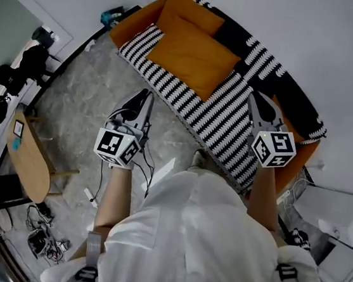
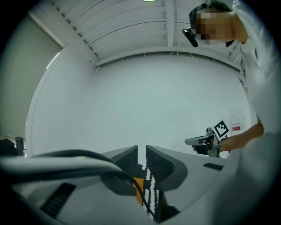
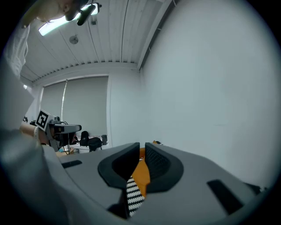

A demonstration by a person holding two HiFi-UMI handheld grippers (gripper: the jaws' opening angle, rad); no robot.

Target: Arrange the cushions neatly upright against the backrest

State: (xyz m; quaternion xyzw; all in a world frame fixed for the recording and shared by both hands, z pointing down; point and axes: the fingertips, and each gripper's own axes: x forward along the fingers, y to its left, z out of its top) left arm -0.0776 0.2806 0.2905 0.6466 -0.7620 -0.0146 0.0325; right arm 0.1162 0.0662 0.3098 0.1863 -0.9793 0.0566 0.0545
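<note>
The sofa (image 1: 228,134) has an orange frame, a dark backrest and a black-and-white striped seat. One large orange cushion (image 1: 193,56) lies flat on the seat toward the sofa's far end, its back edge close to the backrest. A second orange cushion (image 1: 193,11) stands propped in the far corner, between backrest and armrest. Black-and-white patterned fabric (image 1: 262,55) sits along the backrest near the middle; whether it is a cushion or a cover I cannot tell. The left tool (image 1: 145,96) hovers over the grey floor (image 1: 85,107) just off the seat's front edge, pointing toward the flat cushion. In the left gripper view, the left tool (image 2: 141,154) has its jaws nearly together, with a slim gap and nothing between them. The right tool (image 1: 258,101) hovers over the striped seat toward the near end. Seen in its own view, the right tool (image 3: 142,151) is likewise barely parted and pinches nothing. A wooden side table (image 1: 31,157) stands on the floor, well apart from the sofa.
</note>
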